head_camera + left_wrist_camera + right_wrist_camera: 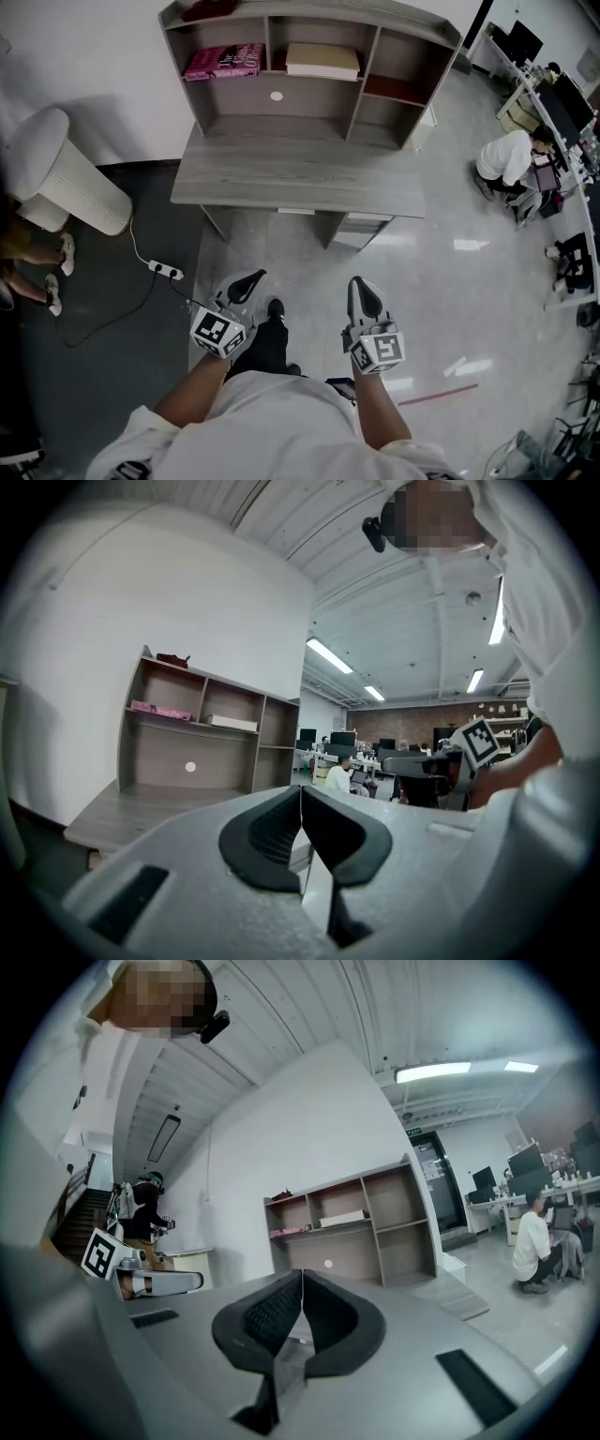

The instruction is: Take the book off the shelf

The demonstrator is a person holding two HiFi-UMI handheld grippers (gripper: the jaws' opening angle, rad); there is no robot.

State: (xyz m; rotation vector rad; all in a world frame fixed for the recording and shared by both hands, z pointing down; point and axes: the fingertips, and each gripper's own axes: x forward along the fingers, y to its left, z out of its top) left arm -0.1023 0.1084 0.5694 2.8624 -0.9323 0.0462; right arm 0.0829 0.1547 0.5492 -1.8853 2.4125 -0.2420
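Note:
A grey wooden desk (281, 178) with a shelf unit (309, 70) on top stands against the white wall ahead. A pink book (223, 62) lies flat in the upper left compartment, and a pale book (322, 60) lies flat in the upper middle one. The pink book (159, 709) and pale book (232, 723) show small in the left gripper view, and the pale book (341, 1218) in the right gripper view. My left gripper (246, 280) and right gripper (362, 293) hang low over the floor, well short of the desk. Both are shut and hold nothing.
A white ribbed bin (66, 173) stands left of the desk, with a power strip (166, 270) and cable on the dark floor. A person crouches (511, 159) at the right by office desks with monitors (572, 103). Another person's legs (37, 272) show at far left.

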